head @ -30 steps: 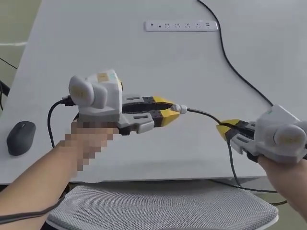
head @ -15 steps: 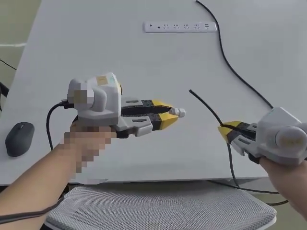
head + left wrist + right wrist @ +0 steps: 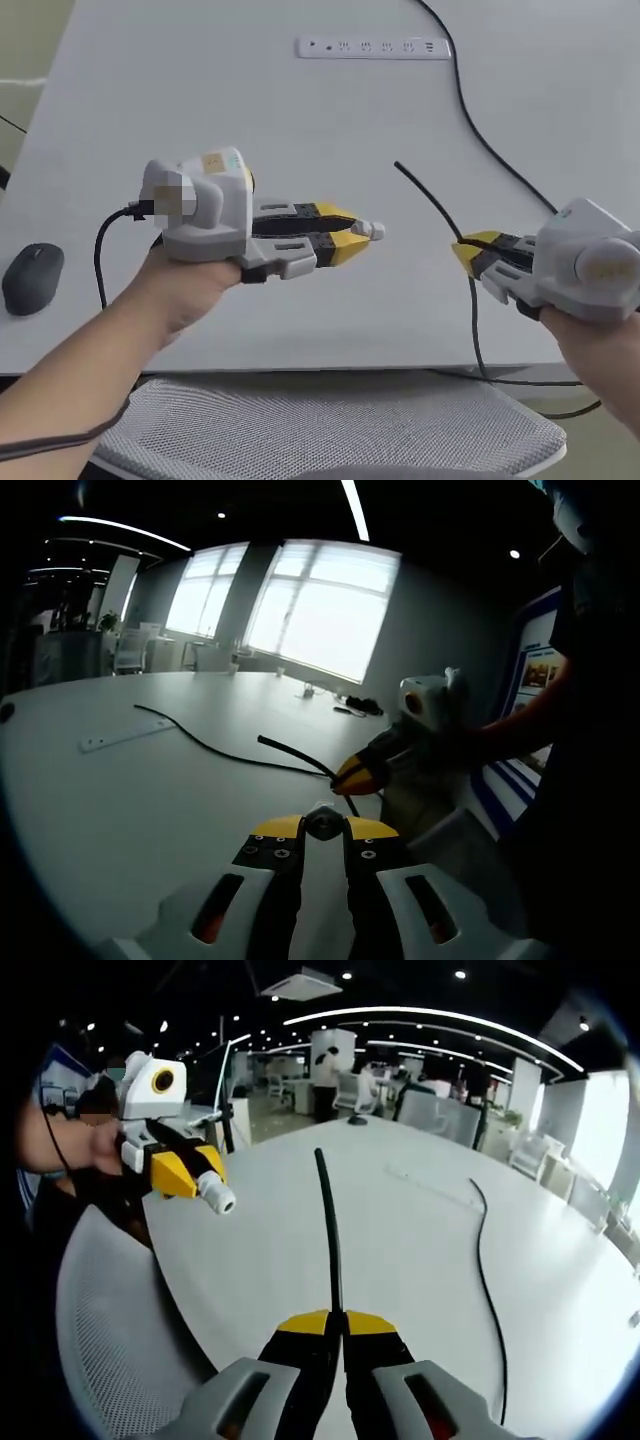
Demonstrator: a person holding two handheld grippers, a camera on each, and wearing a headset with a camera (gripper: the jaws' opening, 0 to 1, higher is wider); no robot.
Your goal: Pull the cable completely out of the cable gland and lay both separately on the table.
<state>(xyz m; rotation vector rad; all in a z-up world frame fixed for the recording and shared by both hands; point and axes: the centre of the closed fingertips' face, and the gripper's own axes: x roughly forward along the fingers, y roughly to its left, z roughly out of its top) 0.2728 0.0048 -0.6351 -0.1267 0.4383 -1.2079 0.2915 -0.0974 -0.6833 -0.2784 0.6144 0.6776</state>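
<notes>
Head view: cable [image 3: 432,205] now free of gland [image 3: 368,231].

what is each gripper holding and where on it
Left gripper: cable gland, by its rear, tip sticking out. Right gripper: black cable, a way back from its free end.

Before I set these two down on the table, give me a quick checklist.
1. The cable is out of the cable gland: ok, free end apart from it.
2. The left gripper grips the gland: ok.
3. The right gripper grips the cable: ok.
4. Bare table ahead of both grippers: ok; power strip and second black cable lie farther back.
5. Cable's hanging end unsnagged: cannot tell, it drops past the table edge.
</notes>
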